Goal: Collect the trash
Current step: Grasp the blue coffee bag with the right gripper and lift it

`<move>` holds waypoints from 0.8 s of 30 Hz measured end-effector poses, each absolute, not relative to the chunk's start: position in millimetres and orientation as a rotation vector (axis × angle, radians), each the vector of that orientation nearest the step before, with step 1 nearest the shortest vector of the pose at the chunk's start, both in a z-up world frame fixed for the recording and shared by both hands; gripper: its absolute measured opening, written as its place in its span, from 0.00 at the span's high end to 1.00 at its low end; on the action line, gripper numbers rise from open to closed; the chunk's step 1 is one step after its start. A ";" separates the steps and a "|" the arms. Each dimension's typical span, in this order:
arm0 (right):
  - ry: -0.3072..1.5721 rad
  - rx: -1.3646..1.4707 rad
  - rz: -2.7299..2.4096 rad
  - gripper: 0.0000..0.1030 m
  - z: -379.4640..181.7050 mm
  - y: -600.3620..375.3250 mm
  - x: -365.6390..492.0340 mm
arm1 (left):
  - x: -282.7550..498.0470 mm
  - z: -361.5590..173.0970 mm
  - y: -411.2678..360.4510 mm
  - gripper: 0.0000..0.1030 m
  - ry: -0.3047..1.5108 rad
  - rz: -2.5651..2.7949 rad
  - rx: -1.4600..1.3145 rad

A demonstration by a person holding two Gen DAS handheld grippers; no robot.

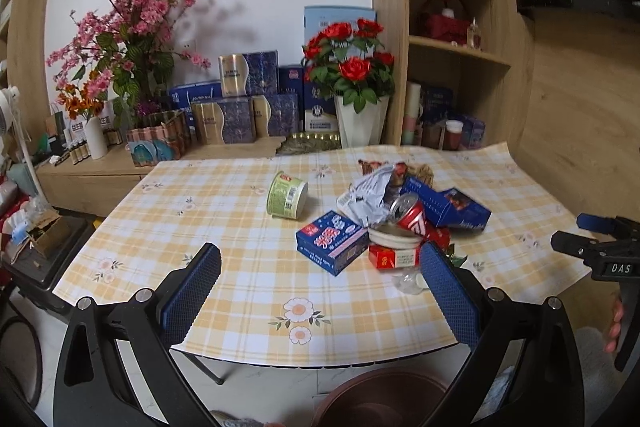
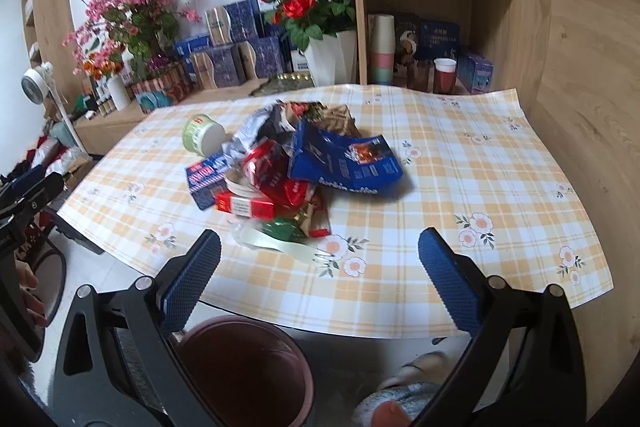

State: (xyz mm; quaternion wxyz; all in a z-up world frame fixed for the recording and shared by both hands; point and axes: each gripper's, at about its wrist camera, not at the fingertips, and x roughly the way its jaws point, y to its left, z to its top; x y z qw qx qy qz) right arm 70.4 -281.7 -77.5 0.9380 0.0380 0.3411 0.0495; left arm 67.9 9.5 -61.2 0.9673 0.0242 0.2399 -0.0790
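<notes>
Our left gripper (image 1: 320,263) and right gripper (image 2: 319,251) — both spread, empty — face the trash pile (image 2: 288,163) at 12 o'clock.

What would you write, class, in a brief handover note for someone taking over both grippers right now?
Left gripper: open, empty, held before the table's near edge.
Right gripper: open, empty, above the brown bin.
Trash is heaped mid-table: red can, blue box, torn blue carton, red pack, wrappers. The green cup lies on its side, apart to the left.
Done: nothing visibly collected; the bin looks empty.
Left: move everything into the bin.
</notes>
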 end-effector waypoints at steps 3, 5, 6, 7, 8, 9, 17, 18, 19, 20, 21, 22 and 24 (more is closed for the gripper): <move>0.722 0.079 0.066 0.05 -90.3 -289.2 82.6 | 77.2 -72.7 10.0 0.06 0.510 -0.159 0.052; 0.721 0.087 0.049 0.05 -95.5 -295.2 89.2 | 85.2 -79.5 10.9 0.06 0.537 -0.151 0.053; 0.724 0.095 0.054 0.06 -98.3 -298.9 94.5 | 90.6 -84.2 12.7 0.06 0.555 -0.143 0.049; 0.725 0.097 0.056 0.06 -99.9 -300.8 97.5 | 93.6 -86.1 13.3 0.06 0.566 -0.142 0.043; 0.723 0.096 0.057 0.06 -100.9 -302.9 101.4 | 97.3 -89.2 14.9 0.06 0.581 -0.144 0.031; 0.721 0.093 0.060 0.06 -101.4 -304.0 104.6 | 102.5 -92.8 17.1 0.06 0.603 -0.149 0.013; 0.711 -0.196 0.080 0.06 -122.9 -283.2 151.5 | 122.6 -106.9 17.3 0.06 0.626 -0.145 -0.012; 0.719 -0.253 0.075 0.06 -131.0 -280.2 160.0 | 124.6 -107.7 15.6 0.06 0.626 -0.142 -0.010; 0.725 -0.327 0.061 0.06 -142.1 -277.5 171.3 | 125.9 -108.2 15.0 0.06 0.628 -0.140 -0.012; 0.726 -0.376 0.053 0.06 -149.9 -276.1 178.9 | 127.1 -109.1 15.3 0.06 0.628 -0.140 -0.016; 0.724 -0.428 0.045 0.06 -157.1 -273.4 185.9 | 128.8 -110.6 16.2 0.06 0.630 -0.140 -0.025; 0.714 -0.514 0.036 0.06 -165.8 -267.6 193.2 | 130.1 -111.2 16.4 0.06 0.633 -0.140 -0.029; 0.697 -0.673 0.032 0.06 -182.9 -254.5 205.5 | 132.5 -113.2 16.1 0.06 0.638 -0.141 -0.028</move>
